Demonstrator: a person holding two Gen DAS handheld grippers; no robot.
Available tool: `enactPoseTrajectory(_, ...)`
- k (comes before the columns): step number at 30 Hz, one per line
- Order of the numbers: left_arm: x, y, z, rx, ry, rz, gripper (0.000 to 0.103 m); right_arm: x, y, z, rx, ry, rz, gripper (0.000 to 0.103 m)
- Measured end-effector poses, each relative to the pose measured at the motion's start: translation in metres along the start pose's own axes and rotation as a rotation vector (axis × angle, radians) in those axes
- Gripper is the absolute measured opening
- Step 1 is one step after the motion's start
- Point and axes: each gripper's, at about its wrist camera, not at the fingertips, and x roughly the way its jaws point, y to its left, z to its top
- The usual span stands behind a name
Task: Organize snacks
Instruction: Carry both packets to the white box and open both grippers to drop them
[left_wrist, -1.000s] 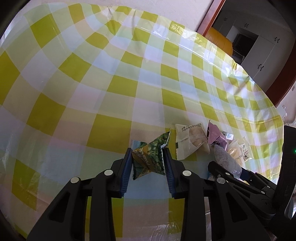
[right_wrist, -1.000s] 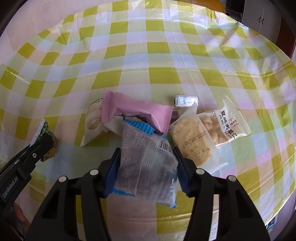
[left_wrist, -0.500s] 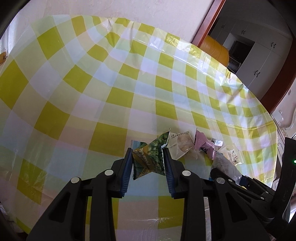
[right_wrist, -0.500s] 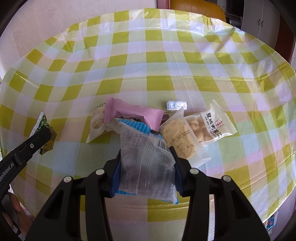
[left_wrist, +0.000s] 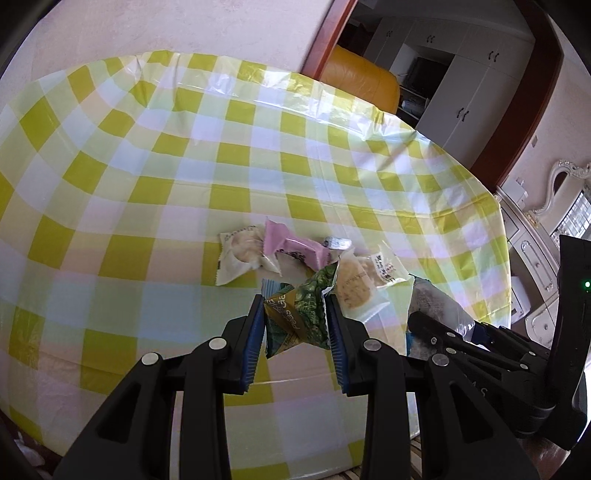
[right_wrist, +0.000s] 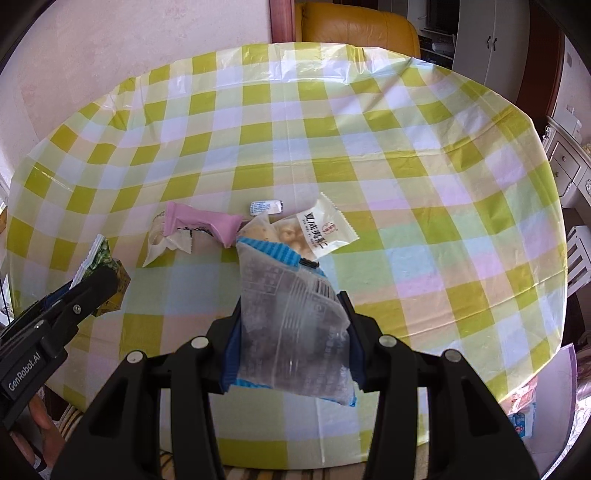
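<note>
While both grippers are raised above the near edge of the table (right_wrist: 424, 155), each one has a snack packet between its fingers. The left gripper (left_wrist: 295, 332) holds a green pea snack packet (left_wrist: 299, 317); the fingers are narrow and press the packet from both sides, so it is crumpled and stands up between the blue pads. The right gripper (right_wrist: 291, 332) holds a clear packet with blue sealed ends (right_wrist: 291, 317), with dark pieces inside and a barcode on the side that faces up; its fingers also press it from left and right.

The table is covered with a yellow and white checked plastic cloth. On it, in the middle and a little to the near side, the other snacks lie in a loose group. A pink packet (right_wrist: 201, 223) lies partly on top of a white packet with a round cake (right_wrist: 157, 240), which is the leftmost. To the right of the pink one there is a clear packet with a round biscuit (left_wrist: 352, 286), and touching it a white packet with red and black Chinese print (right_wrist: 317, 232). A small blue and white candy wrapper (right_wrist: 266, 206) lies just beyond them, on the far side.

Behind the far edge of the table stands an orange leather chair (right_wrist: 354, 26), and further back white cupboards (left_wrist: 476, 88).
</note>
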Motion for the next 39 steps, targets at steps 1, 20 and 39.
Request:
enactPoseTrajectory(1, 0.0, -0.007, -0.002, 0.012, 0.005, -0.009, 0.032, -0.003, -0.007, -0.002, 0.006, -0.001, -0.01, 0.046)
enactPoseTrajectory(20, 0.023, -0.153, -0.055, 0.258, 0.179, -0.223, 0.032, -0.039, -0.15, -0.057, 0.16, 0.054, -0.181, 0.046)
enactPoseTrajectory(39, 0.051, -0.29, -0.117, 0.517, 0.357, -0.38, 0.032, -0.05, -0.28, -0.133, 0.373, 0.131, -0.322, 0.046)
